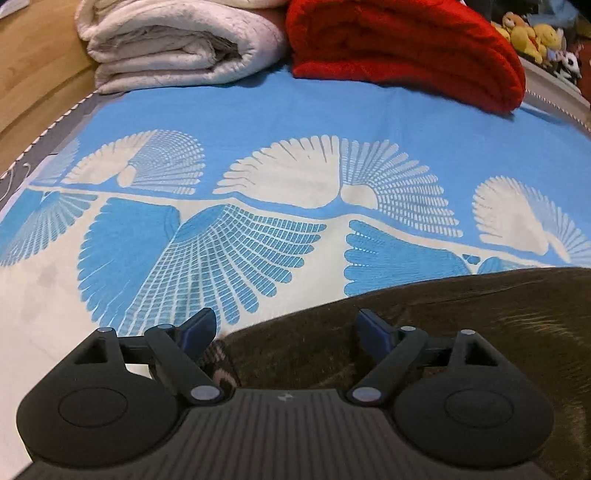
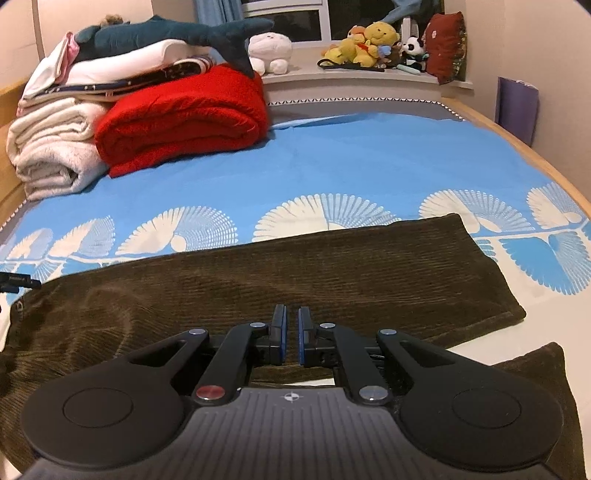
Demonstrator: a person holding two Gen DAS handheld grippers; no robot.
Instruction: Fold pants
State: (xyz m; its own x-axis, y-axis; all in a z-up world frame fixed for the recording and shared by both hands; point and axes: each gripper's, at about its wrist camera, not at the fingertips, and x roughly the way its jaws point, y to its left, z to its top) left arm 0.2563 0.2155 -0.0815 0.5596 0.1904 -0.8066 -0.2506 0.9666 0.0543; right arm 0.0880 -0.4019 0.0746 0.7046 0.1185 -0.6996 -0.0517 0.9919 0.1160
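Dark brown corduroy pants (image 2: 332, 266) lie flat across the blue and white bedsheet (image 2: 369, 162), legs stretching right, the near leg's hem at lower right (image 2: 535, 369). My right gripper (image 2: 291, 317) hovers over the middle of the pants, its jaws nearly together with a thin gap and nothing between them. My left gripper (image 1: 284, 325) is open wide over the pants' waist end (image 1: 443, 332). A patterned lining (image 1: 221, 365) shows by its left finger.
A folded red blanket (image 2: 184, 114) and a cream blanket (image 2: 51, 147) are stacked at the far left of the bed, with clothes and a plush shark (image 2: 177, 33) on top. Stuffed toys (image 2: 369, 44) sit on the windowsill. The wooden bed frame (image 2: 524, 147) curves along the right.
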